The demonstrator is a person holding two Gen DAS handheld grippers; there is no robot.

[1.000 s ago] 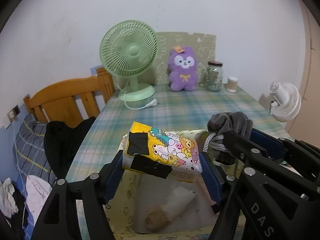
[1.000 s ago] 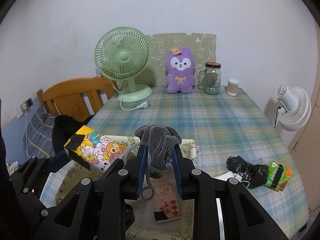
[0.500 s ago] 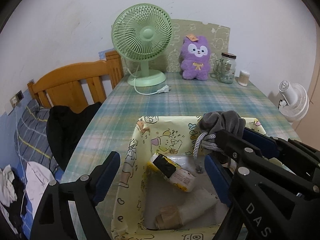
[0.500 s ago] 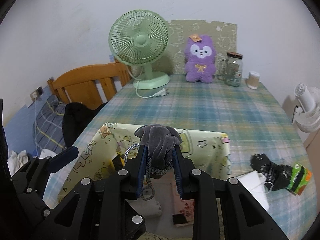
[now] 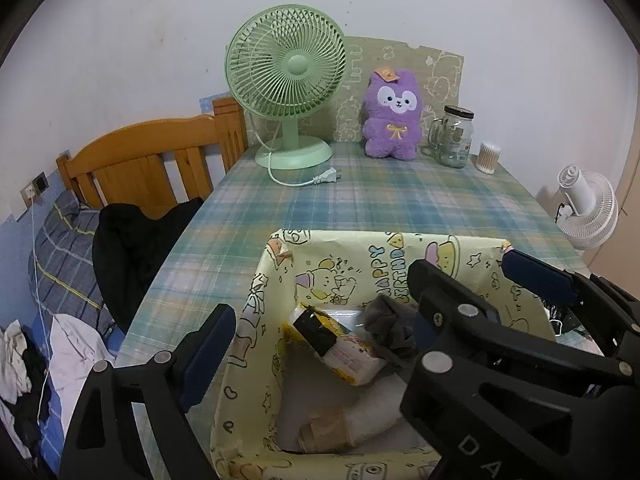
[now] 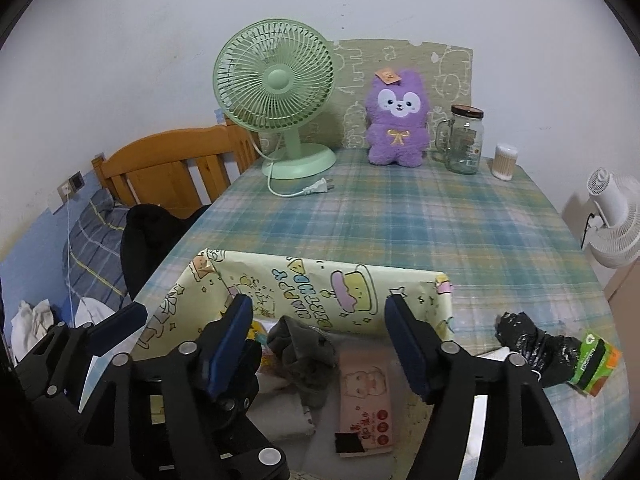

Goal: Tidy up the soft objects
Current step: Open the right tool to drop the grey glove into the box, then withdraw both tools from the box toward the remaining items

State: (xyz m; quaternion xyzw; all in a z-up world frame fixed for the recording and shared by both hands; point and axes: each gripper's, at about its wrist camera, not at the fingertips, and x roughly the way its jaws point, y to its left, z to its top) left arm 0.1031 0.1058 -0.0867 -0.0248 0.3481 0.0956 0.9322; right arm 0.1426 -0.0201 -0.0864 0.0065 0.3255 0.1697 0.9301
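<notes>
A yellow cartoon-print box (image 5: 384, 258) (image 6: 320, 280) stands on the plaid table. Inside lie a yellow tissue pack (image 5: 340, 346), a grey sock bundle (image 5: 390, 326) (image 6: 302, 350), a pink tissue pack (image 6: 366, 404) and a white roll (image 5: 348, 426). My left gripper (image 5: 320, 340) is open and empty above the box. My right gripper (image 6: 320, 344) is open and empty just above the grey sock. A black bundle (image 6: 532, 342) and a green-orange pack (image 6: 592, 362) lie on the table right of the box.
A green fan (image 5: 286, 80) with its loose plug (image 5: 326, 178), a purple plush (image 5: 394, 116), a glass jar (image 5: 454, 136) and a cotton-swab pot (image 5: 489, 156) stand at the table's back. A white fan (image 5: 588, 206) is at right. A wooden bed frame (image 5: 148, 160) is at left.
My left gripper let the yellow tissue pack drop into the box and opened. My right gripper opened and released the grey sock into the box.
</notes>
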